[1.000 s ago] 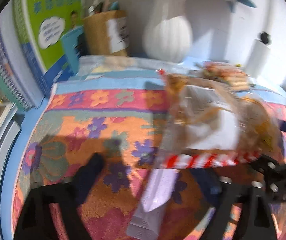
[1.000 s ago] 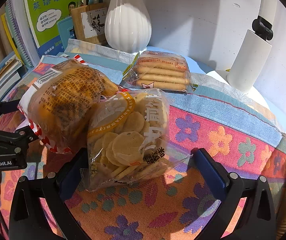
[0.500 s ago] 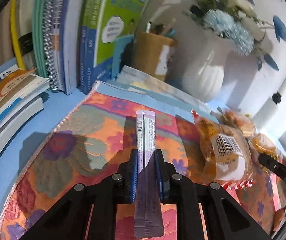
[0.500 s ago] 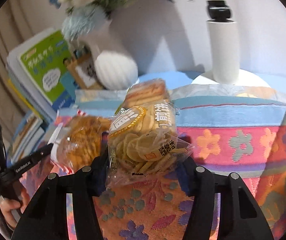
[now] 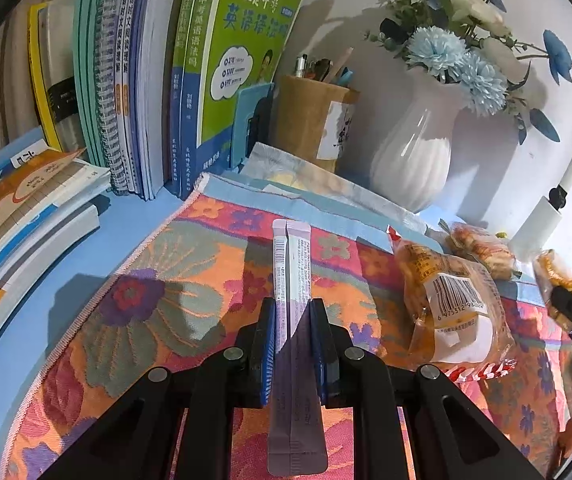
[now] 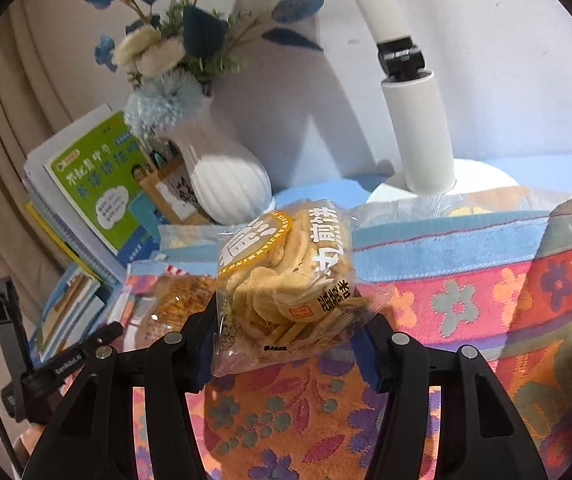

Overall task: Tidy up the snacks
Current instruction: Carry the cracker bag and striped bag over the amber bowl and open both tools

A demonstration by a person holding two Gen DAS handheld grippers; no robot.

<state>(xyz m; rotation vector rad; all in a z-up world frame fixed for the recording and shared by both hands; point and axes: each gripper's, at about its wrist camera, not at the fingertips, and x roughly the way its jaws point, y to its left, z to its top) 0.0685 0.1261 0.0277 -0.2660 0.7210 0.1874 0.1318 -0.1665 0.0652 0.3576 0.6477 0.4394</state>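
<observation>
above the floral cloth: left hand-held gripper (image 5: 292, 336) pinches thin lilac stick sachet (image 5: 292, 280), light, floppy; right hand-held gripper (image 6: 286, 344) clamps crinkly clear bag of round crackers (image 6: 286, 272), fragile, grip edges.

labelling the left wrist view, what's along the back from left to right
spiral-bound books → green book → brown pen holder → white vase of blue flowers

Open cloth (image 5: 189, 300) left; books (image 5: 133, 80) and vase (image 5: 410, 160) block behind.
</observation>
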